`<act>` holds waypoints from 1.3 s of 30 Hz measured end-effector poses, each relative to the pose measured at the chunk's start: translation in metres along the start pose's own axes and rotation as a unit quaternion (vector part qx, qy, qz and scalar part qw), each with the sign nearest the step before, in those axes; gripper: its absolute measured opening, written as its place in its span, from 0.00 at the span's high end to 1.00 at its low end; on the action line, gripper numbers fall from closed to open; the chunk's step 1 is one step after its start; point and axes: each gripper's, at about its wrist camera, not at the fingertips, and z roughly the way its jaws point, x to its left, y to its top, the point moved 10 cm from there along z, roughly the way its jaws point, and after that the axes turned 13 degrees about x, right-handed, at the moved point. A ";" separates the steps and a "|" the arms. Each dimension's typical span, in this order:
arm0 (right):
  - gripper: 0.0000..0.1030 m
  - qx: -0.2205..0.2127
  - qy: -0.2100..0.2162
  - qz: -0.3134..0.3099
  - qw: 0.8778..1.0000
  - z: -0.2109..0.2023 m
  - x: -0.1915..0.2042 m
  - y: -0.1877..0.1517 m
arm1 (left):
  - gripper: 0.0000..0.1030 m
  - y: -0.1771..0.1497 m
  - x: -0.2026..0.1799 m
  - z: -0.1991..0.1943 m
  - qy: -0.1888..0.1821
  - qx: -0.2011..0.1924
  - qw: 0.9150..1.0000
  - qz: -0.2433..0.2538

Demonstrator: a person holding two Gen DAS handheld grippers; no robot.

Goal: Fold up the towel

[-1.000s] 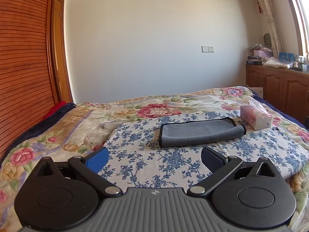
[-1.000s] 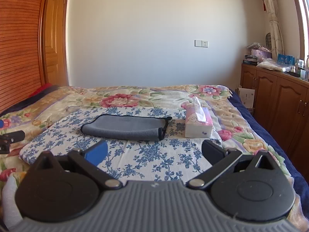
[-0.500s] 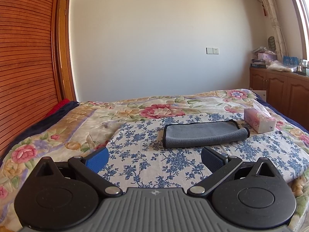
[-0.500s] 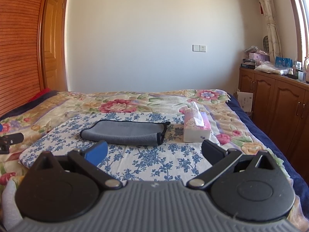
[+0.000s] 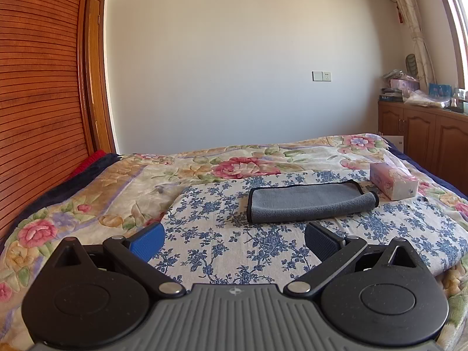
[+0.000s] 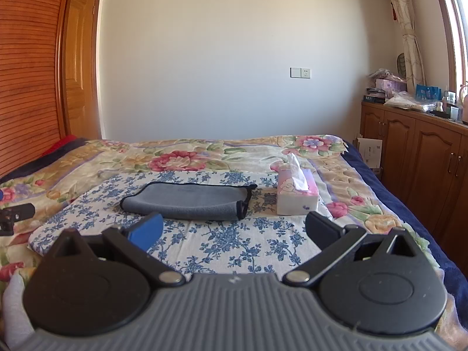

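My left tongs [image 5: 234, 241] and right tongs [image 6: 234, 231] both gape wide with nothing between their fingers, raised over the bed [image 5: 87, 201]. The folded grey towel [image 5: 310, 204] lies ahead of both on a blue-flowered cloth [image 6: 222, 242], a tissue box [image 6: 297, 196] just right of it.

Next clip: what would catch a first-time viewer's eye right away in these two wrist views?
A grey towel, already folded, lies on a blue-flowered cloth spread over the bed's rose quilt. A pink tissue box stands just beside its right end. Both the left gripper and the right gripper hang short of it, jaws wide apart and empty.
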 end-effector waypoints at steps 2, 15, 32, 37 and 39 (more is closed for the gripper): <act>0.00 0.000 0.000 0.000 1.000 0.000 0.000 0.000 | 0.00 0.000 0.000 0.000 0.000 0.000 1.000 0.000; 0.00 0.001 0.000 0.001 1.000 0.000 -0.001 -0.001 | 0.00 0.001 0.000 0.001 0.000 -0.001 1.000 0.001; 0.00 0.000 -0.001 0.001 1.000 0.000 -0.001 0.000 | 0.00 0.003 -0.001 -0.002 0.001 -0.005 1.000 0.001; 0.00 -0.002 -0.001 0.003 1.000 -0.001 -0.002 0.001 | 0.00 0.003 -0.001 -0.002 0.001 -0.005 1.000 0.001; 0.00 -0.002 -0.001 0.003 1.000 -0.001 -0.002 0.001 | 0.00 0.004 0.000 -0.001 0.001 -0.005 1.000 0.001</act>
